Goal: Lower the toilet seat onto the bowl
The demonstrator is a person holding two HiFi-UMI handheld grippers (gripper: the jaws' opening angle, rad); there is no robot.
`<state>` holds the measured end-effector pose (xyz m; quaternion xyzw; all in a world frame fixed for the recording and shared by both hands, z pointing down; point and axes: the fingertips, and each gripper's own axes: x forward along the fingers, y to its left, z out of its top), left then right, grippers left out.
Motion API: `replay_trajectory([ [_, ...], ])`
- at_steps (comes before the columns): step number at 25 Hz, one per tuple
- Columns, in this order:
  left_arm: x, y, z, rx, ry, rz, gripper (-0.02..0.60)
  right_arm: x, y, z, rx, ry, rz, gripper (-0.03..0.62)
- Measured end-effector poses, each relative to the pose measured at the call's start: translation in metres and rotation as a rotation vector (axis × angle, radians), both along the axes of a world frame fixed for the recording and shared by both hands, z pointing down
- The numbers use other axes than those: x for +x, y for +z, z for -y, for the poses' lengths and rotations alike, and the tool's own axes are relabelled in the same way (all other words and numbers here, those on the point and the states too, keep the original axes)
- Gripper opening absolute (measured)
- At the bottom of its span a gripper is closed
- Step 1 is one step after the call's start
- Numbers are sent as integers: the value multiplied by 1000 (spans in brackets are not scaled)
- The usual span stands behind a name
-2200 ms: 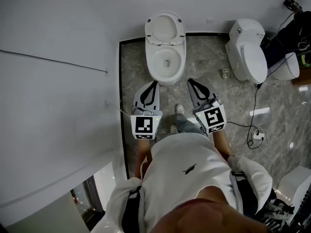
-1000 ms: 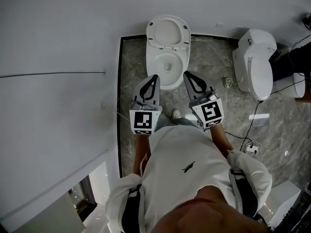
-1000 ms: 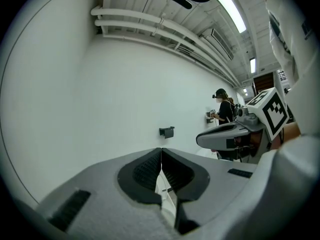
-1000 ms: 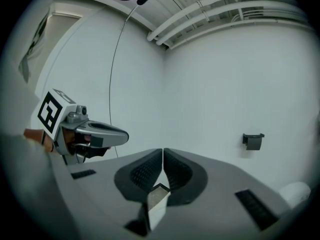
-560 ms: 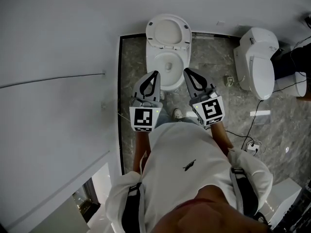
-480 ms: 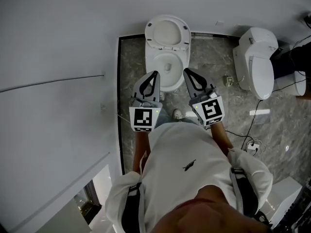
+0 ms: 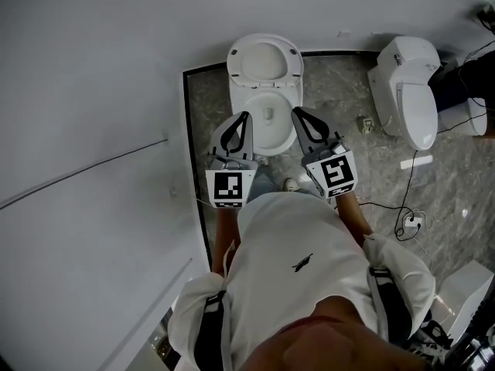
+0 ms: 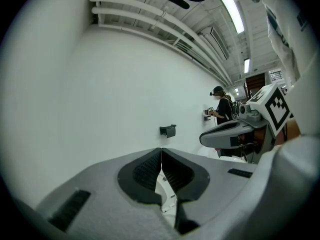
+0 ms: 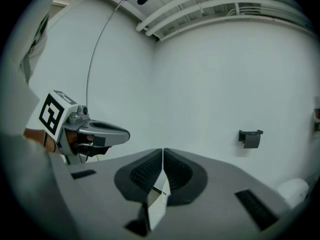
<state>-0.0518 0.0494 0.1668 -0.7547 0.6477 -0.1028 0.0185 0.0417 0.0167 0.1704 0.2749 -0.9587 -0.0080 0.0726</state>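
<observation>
The white toilet [image 7: 265, 124] stands against the wall, its seat [image 7: 264, 59] raised upright with the lid behind it. In the head view my left gripper [image 7: 245, 116] is shut and empty, its tip over the left front of the bowl rim. My right gripper [image 7: 295, 112] is also shut and empty, over the right front of the rim. Neither touches the seat. The left gripper view shows its shut jaws [image 8: 161, 150] pointing at the white wall, with a sliver of white porcelain [image 8: 166, 196] below them. The right gripper view shows the same for its jaws [image 9: 163, 151].
A second white toilet [image 7: 407, 91] with a closed lid stands at the right. Cables and a plug strip [image 7: 410, 222] lie on the marble floor [image 7: 340, 91]. A white wall [image 7: 100, 91] runs close on the left. A black wall fitting [image 8: 168, 130] and a distant person [image 8: 223, 109] show in the left gripper view.
Both grippers have moved forward together toward the toilet, their tips now further over the bowl's front. Their jaws stay shut.
</observation>
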Motion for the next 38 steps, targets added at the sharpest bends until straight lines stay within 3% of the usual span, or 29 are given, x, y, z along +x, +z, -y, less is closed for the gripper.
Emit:
replay_trajectory([
  [22, -75, 42, 102, -50, 256, -40, 28, -77, 35, 85, -47, 231, -66, 31],
  [38, -90, 90, 150, -109, 274, -29, 29, -86, 80, 137, -40, 250, -144, 32],
])
